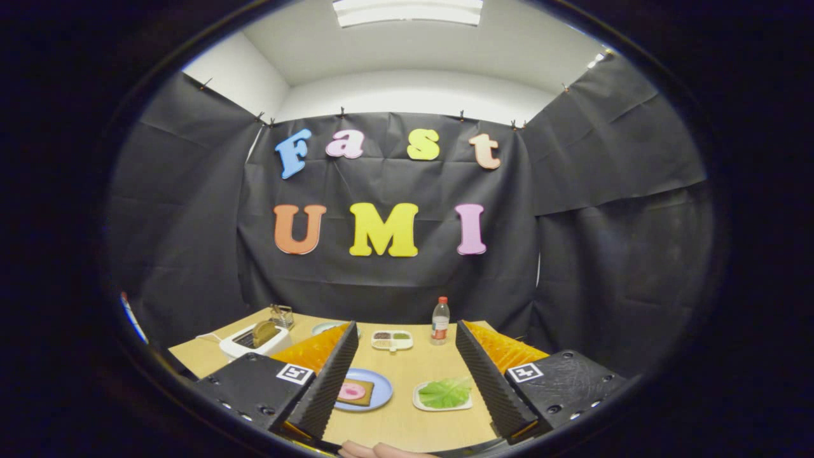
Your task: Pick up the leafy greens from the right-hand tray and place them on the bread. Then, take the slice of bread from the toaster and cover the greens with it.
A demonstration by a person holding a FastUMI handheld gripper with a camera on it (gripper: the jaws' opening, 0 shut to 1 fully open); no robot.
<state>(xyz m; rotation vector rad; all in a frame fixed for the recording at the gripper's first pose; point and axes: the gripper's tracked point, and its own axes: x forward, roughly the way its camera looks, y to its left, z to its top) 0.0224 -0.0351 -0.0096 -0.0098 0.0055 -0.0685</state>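
My gripper (400,381) is open and held above the wooden table, its two ribbed black fingers (331,381) spread wide with nothing between them. Between and below the fingers, toward the right one, the leafy greens (445,392) lie on a small white tray (421,402). By the left finger a blue plate (381,391) carries a slice of bread (364,393) with a pink round of meat on top. Farther back on the left stands a white toaster (245,345) with a slice of bread (264,332) sticking up from its slot.
A white divided dish (392,340) of condiments and a red-capped bottle (440,321) stand at the table's far side. A small wire rack (282,315) sits behind the toaster. A person's fingers (381,450) show at the table's near edge.
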